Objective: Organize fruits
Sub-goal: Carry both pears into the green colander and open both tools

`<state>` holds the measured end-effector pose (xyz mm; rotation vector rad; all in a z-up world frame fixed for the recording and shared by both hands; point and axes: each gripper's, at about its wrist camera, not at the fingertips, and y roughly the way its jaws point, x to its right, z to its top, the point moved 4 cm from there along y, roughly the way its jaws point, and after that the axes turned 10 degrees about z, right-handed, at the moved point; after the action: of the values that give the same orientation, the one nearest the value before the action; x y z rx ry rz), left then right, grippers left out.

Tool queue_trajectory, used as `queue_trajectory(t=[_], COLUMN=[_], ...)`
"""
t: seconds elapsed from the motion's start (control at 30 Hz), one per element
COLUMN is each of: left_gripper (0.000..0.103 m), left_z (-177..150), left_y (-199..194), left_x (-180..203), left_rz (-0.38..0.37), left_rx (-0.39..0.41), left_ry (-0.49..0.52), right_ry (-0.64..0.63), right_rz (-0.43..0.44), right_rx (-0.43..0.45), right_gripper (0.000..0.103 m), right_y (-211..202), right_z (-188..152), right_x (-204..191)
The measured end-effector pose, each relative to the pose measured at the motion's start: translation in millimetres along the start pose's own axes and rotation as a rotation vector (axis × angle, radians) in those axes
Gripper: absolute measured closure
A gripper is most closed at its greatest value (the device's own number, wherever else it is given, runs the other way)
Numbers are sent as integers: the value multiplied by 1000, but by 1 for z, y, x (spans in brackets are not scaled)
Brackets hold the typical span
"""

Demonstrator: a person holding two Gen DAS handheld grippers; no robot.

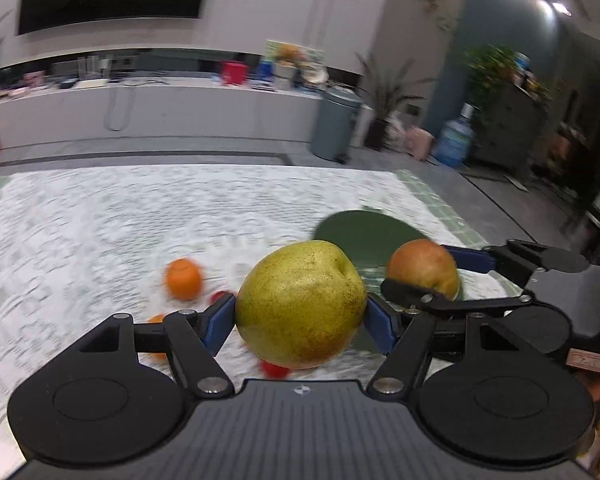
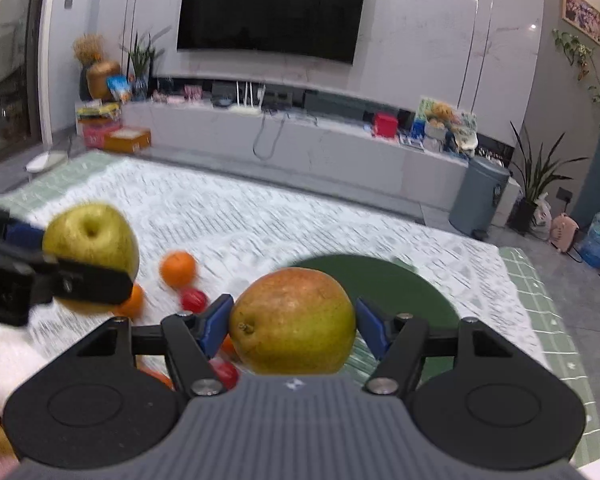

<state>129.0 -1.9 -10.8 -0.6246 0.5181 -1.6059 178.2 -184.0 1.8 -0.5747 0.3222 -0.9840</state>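
Readable text: none in either view.
Left gripper (image 1: 300,316) body: 1 small round emblem on the ribbed grey housing, no letters legible.
Right gripper (image 2: 292,326) body: 1 small pale emblem on the ribbed grey housing, too blurred to read.
Left gripper's side, right wrist view: pale marks at the frame's left edge, cut off and unreadable.
Orange box (image 2: 127,140) on the floor: pale top panel, print too small to tell.
Wall picture (image 2: 582,14): pattern only, no words made out.
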Motion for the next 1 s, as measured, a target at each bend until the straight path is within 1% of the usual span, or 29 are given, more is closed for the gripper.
queue_trajectory(t=[0.1, 0.23, 0.37, 0.43, 0.6, 0.77, 0.87, 1.0], left_gripper=[24, 24, 24, 24, 24, 24, 24, 24], left_z=[12, 23, 26, 26, 27, 25, 20, 14], left_y=[14, 39, 65, 77, 108, 133, 141, 151], left_x=[21, 52, 74, 80, 86, 92, 91, 93], left_rz=[-38, -66, -115, -129, -109, -131, -135, -143], left_rx=[-17, -63, -104, -129, -190, -278, -314, -352], left_ry=[59, 167, 283, 324, 371, 400, 402, 434], right_ry=[-19, -47, -130, -162, -194, -245, -248, -256], right_rz=[-7, 3, 16, 22, 51, 88, 114, 144], right_rx=[-67, -128, -179, -204, -261, -332, -369, -410], right_gripper=[39, 39, 39, 39, 39, 39, 39, 39], right_y=[-3, 0, 9, 15, 32, 50, 58, 67], right_z=[-6, -9, -11, -11, -12, -16, -17, -21], right_x=[25, 49, 60, 64, 73, 76, 79, 81])
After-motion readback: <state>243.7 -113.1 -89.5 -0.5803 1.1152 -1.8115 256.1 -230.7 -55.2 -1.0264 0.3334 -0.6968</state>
